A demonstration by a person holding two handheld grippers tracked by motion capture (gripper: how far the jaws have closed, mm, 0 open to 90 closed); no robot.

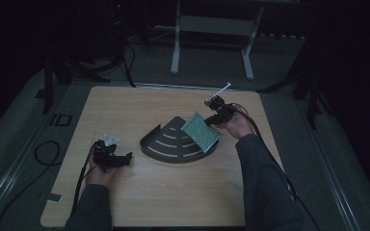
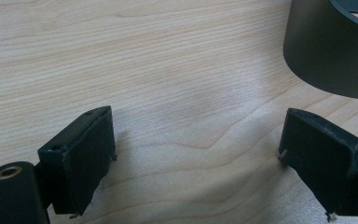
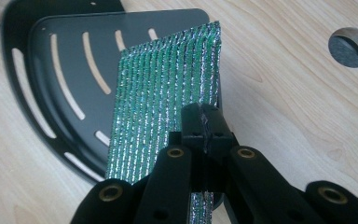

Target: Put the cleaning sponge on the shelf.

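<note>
Two claws are on the wooden worktop (image 1: 125,202). Your right claw (image 3: 204,122) is clamped on the edge of a green-and-silver ribbed pad (image 3: 163,102), held tilted over the black slotted quarter-round tray (image 1: 166,144); the right gripper view shows the ribs and a round hole (image 3: 351,46) in the worktop. Your left claw (image 2: 196,163) is spread wide with nothing between its jaws, resting near the tray's curved wall (image 2: 326,56).
</note>
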